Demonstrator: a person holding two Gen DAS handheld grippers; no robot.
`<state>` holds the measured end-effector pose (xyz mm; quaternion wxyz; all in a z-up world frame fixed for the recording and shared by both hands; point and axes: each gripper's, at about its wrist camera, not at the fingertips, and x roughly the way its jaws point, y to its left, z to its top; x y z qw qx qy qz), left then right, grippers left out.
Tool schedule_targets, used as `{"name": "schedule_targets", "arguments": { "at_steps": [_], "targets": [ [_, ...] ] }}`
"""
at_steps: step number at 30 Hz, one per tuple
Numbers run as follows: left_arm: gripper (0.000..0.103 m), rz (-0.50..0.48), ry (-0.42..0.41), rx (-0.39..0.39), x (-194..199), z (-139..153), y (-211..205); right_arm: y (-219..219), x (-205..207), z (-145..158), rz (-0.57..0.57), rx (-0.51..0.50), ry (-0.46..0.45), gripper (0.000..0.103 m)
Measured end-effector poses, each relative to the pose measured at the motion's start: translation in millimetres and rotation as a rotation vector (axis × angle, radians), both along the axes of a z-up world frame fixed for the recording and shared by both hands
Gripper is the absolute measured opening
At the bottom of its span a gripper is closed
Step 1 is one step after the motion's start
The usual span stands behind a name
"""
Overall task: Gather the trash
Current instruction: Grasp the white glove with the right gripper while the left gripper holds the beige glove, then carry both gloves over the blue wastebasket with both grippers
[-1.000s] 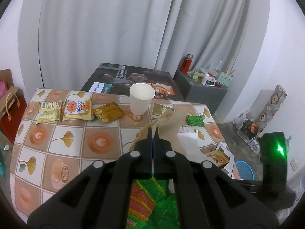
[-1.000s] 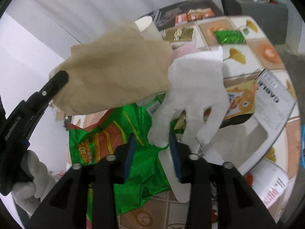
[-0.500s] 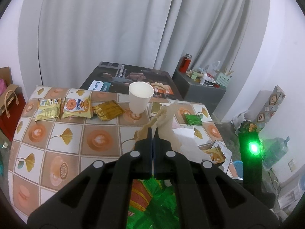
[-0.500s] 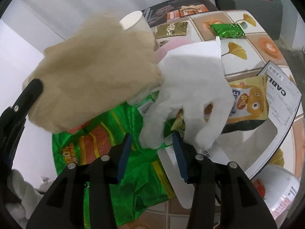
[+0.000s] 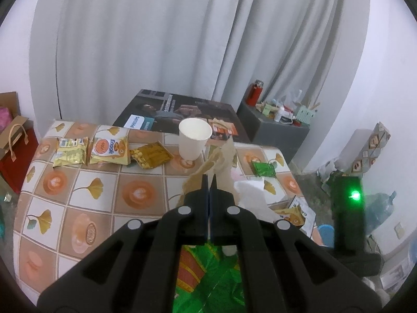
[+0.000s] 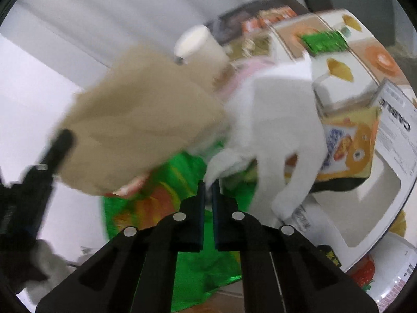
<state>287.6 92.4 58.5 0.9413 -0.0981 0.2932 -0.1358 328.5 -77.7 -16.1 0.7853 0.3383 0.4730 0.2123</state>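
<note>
I hold the left gripper point(image 5: 208, 180) above the near edge of the tiled-pattern table point(image 5: 86, 182), its fingers pressed together on a crumpled tan paper sheet point(image 5: 221, 161), which rises from the tips toward 12 o'clock. In the right wrist view the same tan sheet point(image 6: 140, 127) hangs broad at 10 o'clock, so I judge it is lifted clear to be dropped as trash.

The right gripper point(image 6: 207, 186) has its fingers nearly together on a corner of a white tissue point(image 6: 271, 130) that drapes toward 2 o'clock; the frame is blurred, so I take the clamp as probable. Beneath both tools lies a green printed plastic bag point(image 6: 206, 260), which I judge is the collecting sack, placed below so that released items fall in.

Uncollected items on the table:
- a white paper cup point(image 5: 194, 142), upright at 12 o'clock
- a yellow snack packet point(image 5: 110, 150) at 10 o'clock
- a small green foil wrapper point(image 5: 263, 169) at 2 o'clock

An orange and yellow snack box point(image 6: 351, 151) rests in an open white carton point(image 6: 385, 208) at 3 o'clock. The task appears partly done.
</note>
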Motion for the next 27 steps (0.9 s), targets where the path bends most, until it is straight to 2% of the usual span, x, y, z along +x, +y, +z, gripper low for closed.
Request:
{"name": "schedule_targets", "arguments": {
  "at_steps": [10, 17, 22, 27],
  "targets": [
    [0.000, 0.018, -0.122, -0.054, -24, 36, 10, -43, -11, 72, -0.035, 0.134, -0.194, 0.005],
    [0.000, -0.014, -0.200, -0.072, -55, 69, 3, -80, -48, 119, -0.085, 0.198, -0.308, 0.005],
    [0.000, -0.063, -0.234, -0.093, -76, 91, -13, -111, -79, 135, -0.127, 0.225, -0.356, 0.005],
    [0.000, -0.156, -0.242, -0.101, -90, 106, -50, -154, -120, 137, -0.212, 0.225, -0.385, 0.005]
  ]
}}
